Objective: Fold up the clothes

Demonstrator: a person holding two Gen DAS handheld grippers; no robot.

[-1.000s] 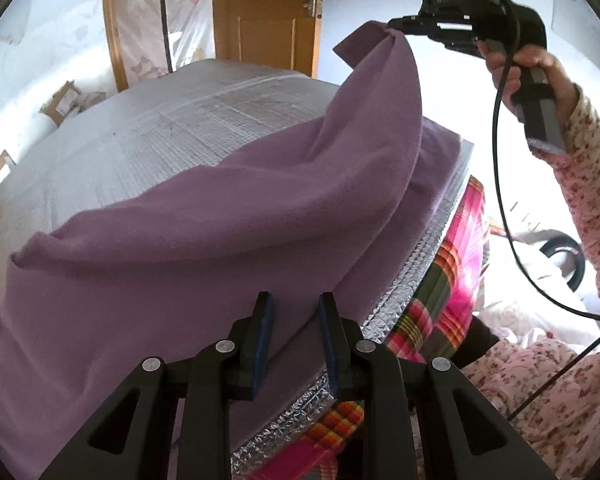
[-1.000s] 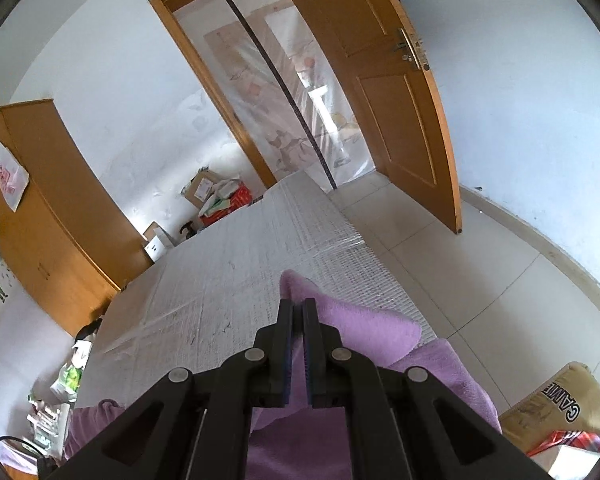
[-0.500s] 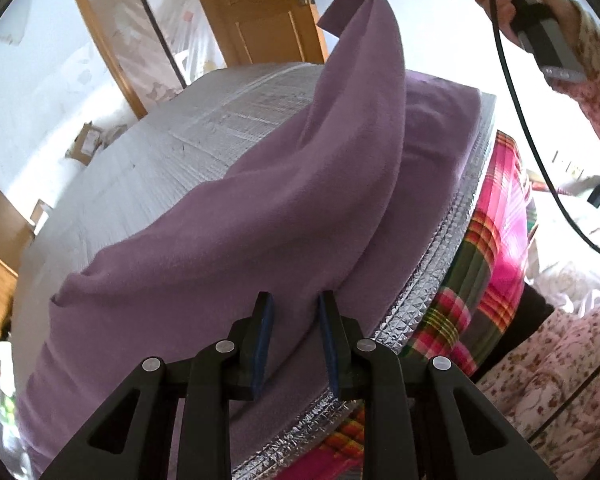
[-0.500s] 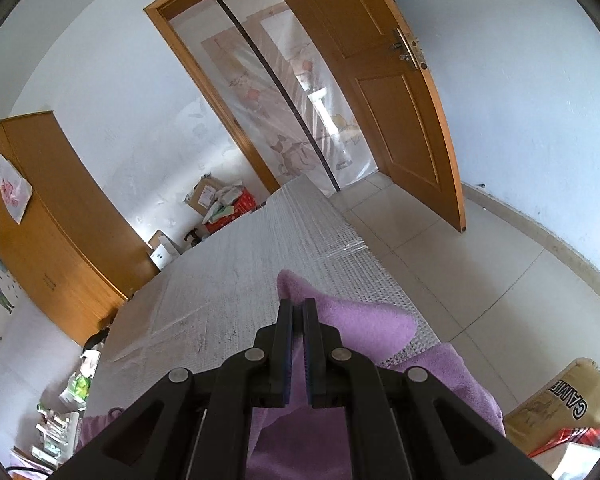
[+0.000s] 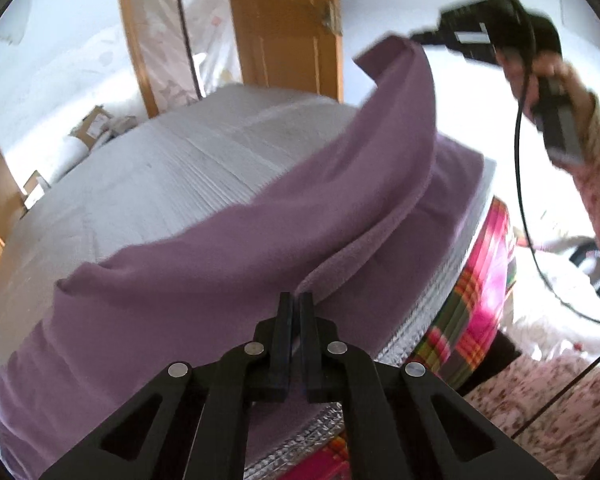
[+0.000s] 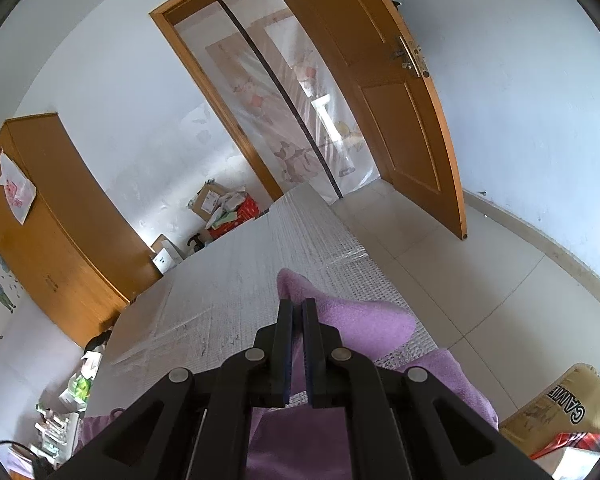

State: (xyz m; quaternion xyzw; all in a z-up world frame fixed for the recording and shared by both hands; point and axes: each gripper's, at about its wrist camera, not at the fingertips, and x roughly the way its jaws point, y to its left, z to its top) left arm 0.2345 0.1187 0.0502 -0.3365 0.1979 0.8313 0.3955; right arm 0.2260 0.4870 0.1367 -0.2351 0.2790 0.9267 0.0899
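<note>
Both tools are busy rn. My left tool has its fingers pressed nearly together on the near edge of the purple garment, pinching a fold of it right at the tips. My right tool is clamped the same way on another corner of the same cloth, w/ a bit of purple poking out past the tips; from the left cam you can see that tool held up high, so the fabric climbs from the bed to it in a long ridge.

Progress, imo: somewhere mid-fold. One corner is up in the air, the rest of the garment is draped over the bed's near side on the silver quilted cover, w/ a layer already lying under the raised part by the edge. No neat finished stack anywhere, so the fold in hand isn't laid down yet, and prob more folds after that. Can't tell what kind of garment it is tbh.

Plaid blanket hangs below the bed edge; wooden door beyond.
</note>
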